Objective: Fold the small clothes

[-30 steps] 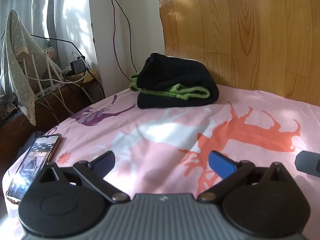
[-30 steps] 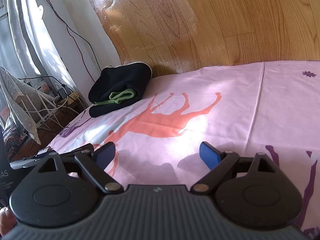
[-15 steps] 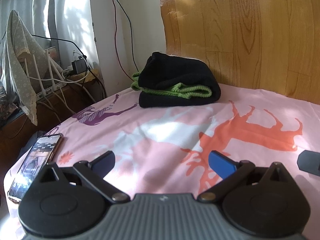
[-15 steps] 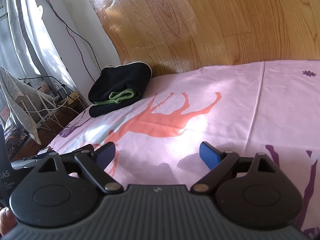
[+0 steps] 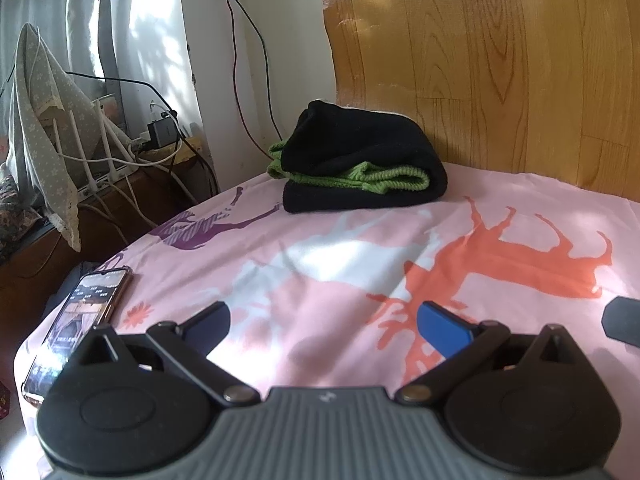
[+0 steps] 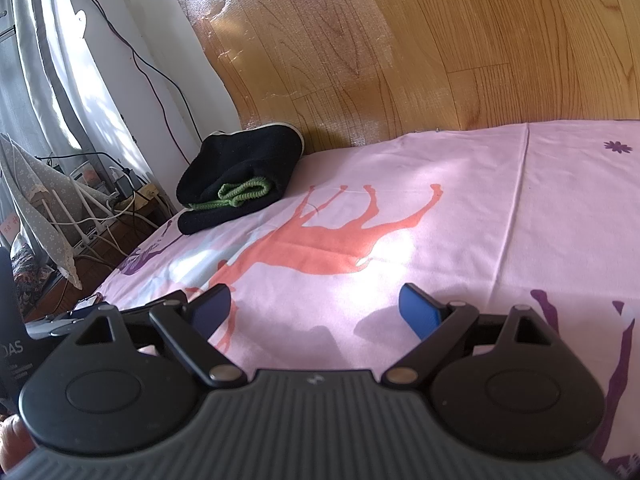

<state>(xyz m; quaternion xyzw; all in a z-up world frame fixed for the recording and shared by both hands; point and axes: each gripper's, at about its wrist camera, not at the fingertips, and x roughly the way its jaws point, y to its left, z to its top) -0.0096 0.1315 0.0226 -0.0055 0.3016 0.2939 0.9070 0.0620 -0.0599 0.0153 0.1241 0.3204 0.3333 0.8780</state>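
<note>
Two handheld grippers hover low over a bed covered by a pink sheet (image 5: 320, 280) printed with orange and purple deer. The left gripper (image 5: 322, 320) has its blue fingers spread wide with nothing between them. The right gripper (image 6: 314, 308) is the same: fingers wide apart, holding nothing.

The only clothes in sight are a black bundle (image 5: 360, 160) with a green ribbed knit (image 5: 376, 178) poking out of its fold. It sits at the far end of the bed, just beside the wooden headboard (image 5: 500, 60), well apart from both grippers. It already looks folded over on itself, though how neatly is hard to tell.

From the left gripper the bundle lies almost straight ahead, slightly right of centre, its long side running across the view. From the right gripper it lies ahead and well off to the left (image 6: 240, 180), looking smaller. The left gripper is probably the nearer one, so a reach forward would likely start there.

A phone (image 5: 76, 328) lies on the sheet's left edge, beside the left gripper, clear of the straight path to the bundle
</note>
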